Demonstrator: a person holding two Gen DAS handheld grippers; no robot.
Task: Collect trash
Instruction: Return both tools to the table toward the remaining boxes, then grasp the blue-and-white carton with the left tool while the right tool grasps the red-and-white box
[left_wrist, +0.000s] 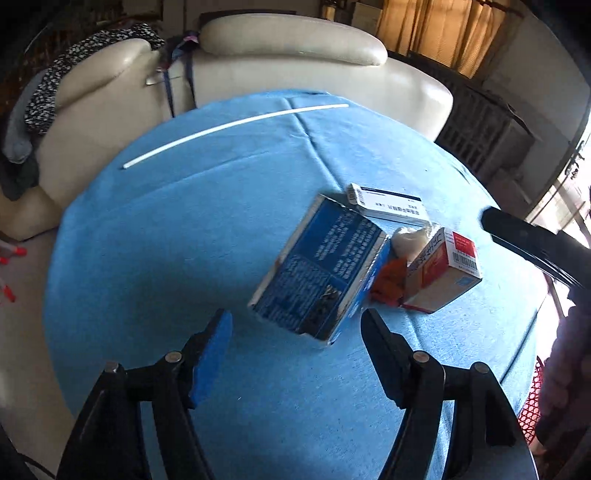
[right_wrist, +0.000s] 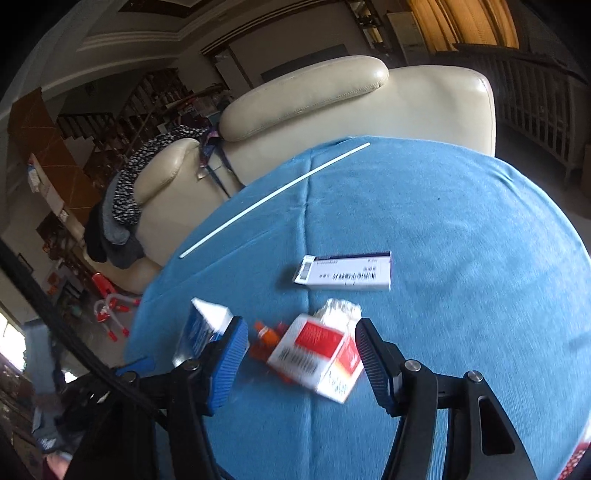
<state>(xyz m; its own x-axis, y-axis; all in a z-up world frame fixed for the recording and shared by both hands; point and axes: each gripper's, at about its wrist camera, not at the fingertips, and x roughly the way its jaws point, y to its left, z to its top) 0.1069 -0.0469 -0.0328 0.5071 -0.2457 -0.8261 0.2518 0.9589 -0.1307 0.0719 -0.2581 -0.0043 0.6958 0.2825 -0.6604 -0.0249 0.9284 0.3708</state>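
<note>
Left wrist view: the left hand-held gripper (left_wrist: 295, 325) hangs wide, holding nothing, just short of the blue box (left_wrist: 319, 269) on the blue-covered counter (left_wrist: 147, 240).

Right wrist view: the right hand-held gripper (right_wrist: 299, 343), also wide, straddles the red-and-white carton (right_wrist: 317, 358). Judged step: reaching; next, close on the carton.

Your table wears a matt blue cloth (left_wrist: 207, 236) with a fine woven texture and pressed creases. The blue box (left_wrist: 325, 266), red-and-white box (right_wrist: 317, 356) and flat white box (right_wrist: 347, 271) look like printed cardboard with a slight sheen. Behind, the cream sofa (right_wrist: 369, 107) shows smooth, glossy leather.
</note>
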